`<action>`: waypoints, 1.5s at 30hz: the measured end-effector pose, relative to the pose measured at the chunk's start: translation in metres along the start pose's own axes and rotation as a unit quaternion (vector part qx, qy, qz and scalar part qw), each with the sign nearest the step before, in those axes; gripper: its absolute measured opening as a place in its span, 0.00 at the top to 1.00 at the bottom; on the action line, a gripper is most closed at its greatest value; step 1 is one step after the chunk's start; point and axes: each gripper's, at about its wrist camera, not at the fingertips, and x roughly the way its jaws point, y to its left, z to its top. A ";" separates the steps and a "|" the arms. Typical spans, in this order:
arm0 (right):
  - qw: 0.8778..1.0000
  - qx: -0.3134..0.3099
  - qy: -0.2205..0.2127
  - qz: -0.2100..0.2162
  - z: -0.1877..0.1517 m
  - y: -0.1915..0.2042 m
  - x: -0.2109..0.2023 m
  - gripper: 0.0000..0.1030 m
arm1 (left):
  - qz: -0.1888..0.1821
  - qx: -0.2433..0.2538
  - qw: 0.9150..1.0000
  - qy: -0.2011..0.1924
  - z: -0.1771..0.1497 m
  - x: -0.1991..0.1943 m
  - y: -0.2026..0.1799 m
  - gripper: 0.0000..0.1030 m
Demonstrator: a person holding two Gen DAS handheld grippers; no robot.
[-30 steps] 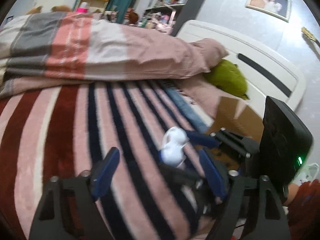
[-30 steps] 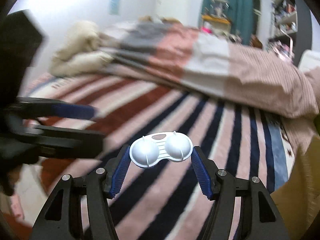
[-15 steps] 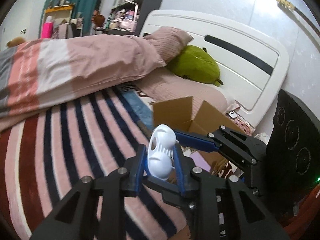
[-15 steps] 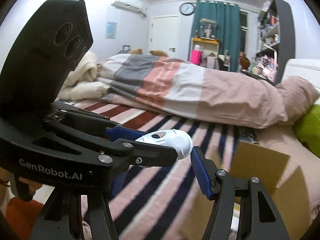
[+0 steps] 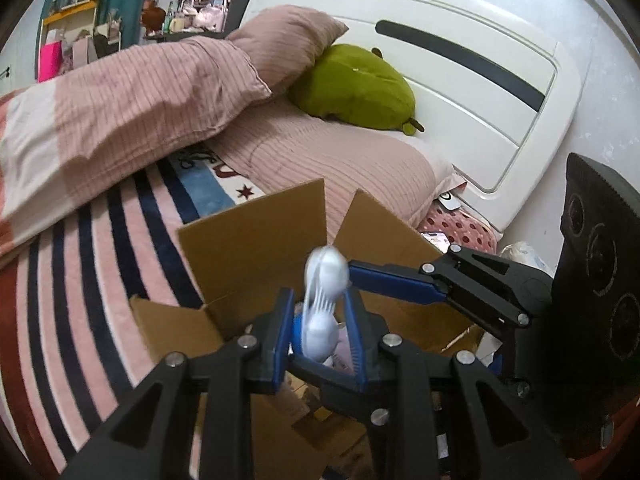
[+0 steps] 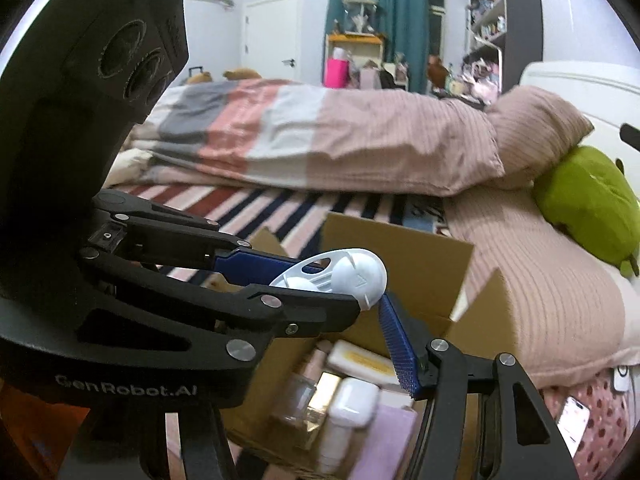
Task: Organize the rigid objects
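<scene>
Clearly "GenRobot.AI" marks the left gripper [image 6: 320,284], jaws clamped on the white mould [image 5: 324,304] above the box [image 5: 256,240]; right gripper [image 6: 376,320] jaws apart.

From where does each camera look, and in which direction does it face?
Left wrist: sits on the left gripper, looks along its fingers over the open box toward the headboard; the right gripper crosses from the right.
Right wrist: sits on the right gripper, looks over the box toward the curtain; the left gripper fills the left side.
Both show the white piece, the box, the green plush.
</scene>
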 end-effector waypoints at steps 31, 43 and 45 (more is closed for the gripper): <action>0.990 -0.033 -0.130 0.051 0.007 0.039 -0.035 0.02 | 0.309 -0.103 0.924 -0.202 -0.087 -0.153 0.065 0.02; 0.992 -0.020 -0.111 0.049 0.004 0.052 -0.017 0.02 | 0.342 -0.152 0.901 -0.220 -0.111 -0.160 0.102 0.02; 0.993 -0.020 -0.110 0.042 0.003 0.052 -0.015 0.02 | 0.346 -0.146 0.901 -0.217 -0.111 -0.158 0.100 0.02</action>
